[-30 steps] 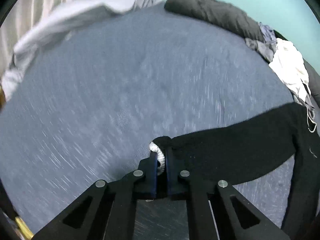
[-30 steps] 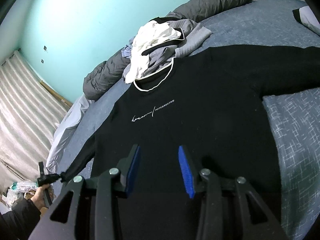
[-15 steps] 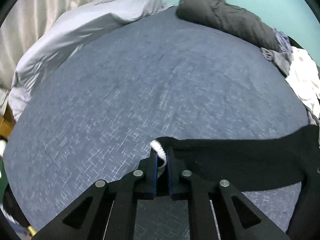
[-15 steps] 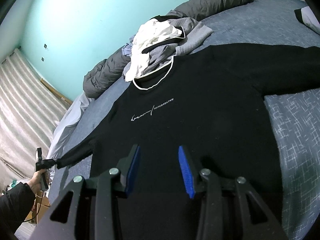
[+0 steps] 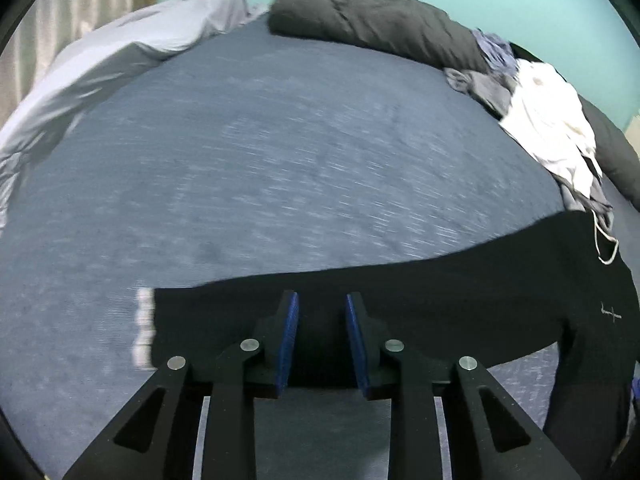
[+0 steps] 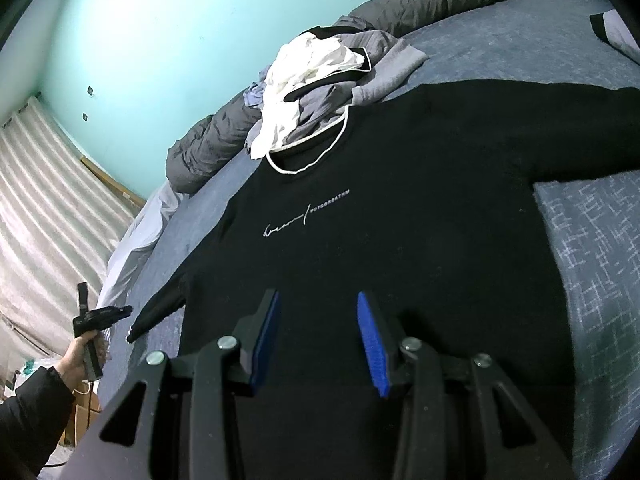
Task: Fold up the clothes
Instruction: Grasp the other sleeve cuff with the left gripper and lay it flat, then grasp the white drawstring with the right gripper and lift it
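Observation:
A black sweatshirt (image 6: 380, 240) with a white-trimmed neck and small white chest lettering lies face up on the blue bed cover (image 6: 600, 280). Its left sleeve (image 5: 400, 300) stretches out flat, ending in a white cuff (image 5: 143, 328). My left gripper (image 5: 322, 308) is open and empty just above that sleeve, near the cuff. It also shows in the right wrist view (image 6: 100, 316), held in a hand at the bed's left edge. My right gripper (image 6: 318, 316) is open and empty above the sweatshirt's lower body.
A pile of white and grey clothes (image 6: 320, 80) lies just beyond the collar. A dark grey duvet (image 5: 380, 20) runs along the teal wall. A pale sheet (image 5: 120, 52) and curtains are at the left. Another garment's cuff (image 6: 612, 28) lies at the far right.
My left gripper was shut on the sleeve's cuff and pulled it outward; now it has opened and the sleeve lies flat on the bed. The right gripper has not moved.

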Action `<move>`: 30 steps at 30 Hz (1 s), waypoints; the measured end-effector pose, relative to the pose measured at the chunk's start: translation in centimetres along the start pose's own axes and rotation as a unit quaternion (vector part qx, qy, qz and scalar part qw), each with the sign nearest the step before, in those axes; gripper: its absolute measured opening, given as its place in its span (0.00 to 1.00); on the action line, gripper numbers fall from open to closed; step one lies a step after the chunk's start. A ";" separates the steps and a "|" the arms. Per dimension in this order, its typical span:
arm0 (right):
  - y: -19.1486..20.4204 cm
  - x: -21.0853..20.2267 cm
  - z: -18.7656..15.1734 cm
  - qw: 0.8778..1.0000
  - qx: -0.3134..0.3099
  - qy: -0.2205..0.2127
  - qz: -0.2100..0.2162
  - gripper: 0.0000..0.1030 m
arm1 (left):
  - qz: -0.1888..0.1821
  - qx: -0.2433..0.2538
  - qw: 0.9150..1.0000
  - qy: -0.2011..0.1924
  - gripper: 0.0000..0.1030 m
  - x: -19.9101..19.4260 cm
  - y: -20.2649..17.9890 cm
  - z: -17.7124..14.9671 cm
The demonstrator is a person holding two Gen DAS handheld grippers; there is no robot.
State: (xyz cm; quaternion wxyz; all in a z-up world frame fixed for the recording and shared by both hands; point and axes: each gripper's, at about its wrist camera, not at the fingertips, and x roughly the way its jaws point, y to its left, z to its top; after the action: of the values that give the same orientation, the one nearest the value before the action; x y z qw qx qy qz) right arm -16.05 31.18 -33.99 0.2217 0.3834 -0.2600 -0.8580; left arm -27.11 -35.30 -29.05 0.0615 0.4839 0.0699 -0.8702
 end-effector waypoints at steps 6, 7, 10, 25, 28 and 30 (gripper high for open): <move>-0.1 0.3 0.2 1.000 -0.001 0.008 0.002 0.40 | 0.023 0.014 0.999 0.045 0.26 4.2 -2.0 -1.8; -0.1 0.2 0.3 1.000 0.000 0.008 0.003 0.40 | 0.028 0.019 0.999 0.041 0.26 4.1 -2.2 -2.0; -0.2 0.1 0.4 1.000 0.002 0.010 0.001 0.40 | 0.038 0.022 0.999 0.018 0.27 2.4 -3.0 -1.8; -8.5 -12.4 8.5 0.989 0.008 -0.013 -0.146 0.54 | -0.061 0.040 0.997 -0.040 0.57 -4.5 -14.3 -8.5; -13.1 -16.8 10.7 0.975 0.035 -0.022 -0.217 0.56 | -0.072 0.053 0.995 -0.033 0.58 -4.1 -16.8 -10.4; -16.2 -19.8 11.9 0.963 0.055 -0.032 -0.260 0.57 | -0.076 0.058 0.995 -0.033 0.59 -4.1 -18.2 -11.5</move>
State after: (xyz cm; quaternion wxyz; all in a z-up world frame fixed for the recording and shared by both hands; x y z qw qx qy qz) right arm -16.16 58.31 -26.44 -0.0391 0.4217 -0.2054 -0.8823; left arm -18.54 -15.17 -30.47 -0.0302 0.4508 0.0539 -0.8905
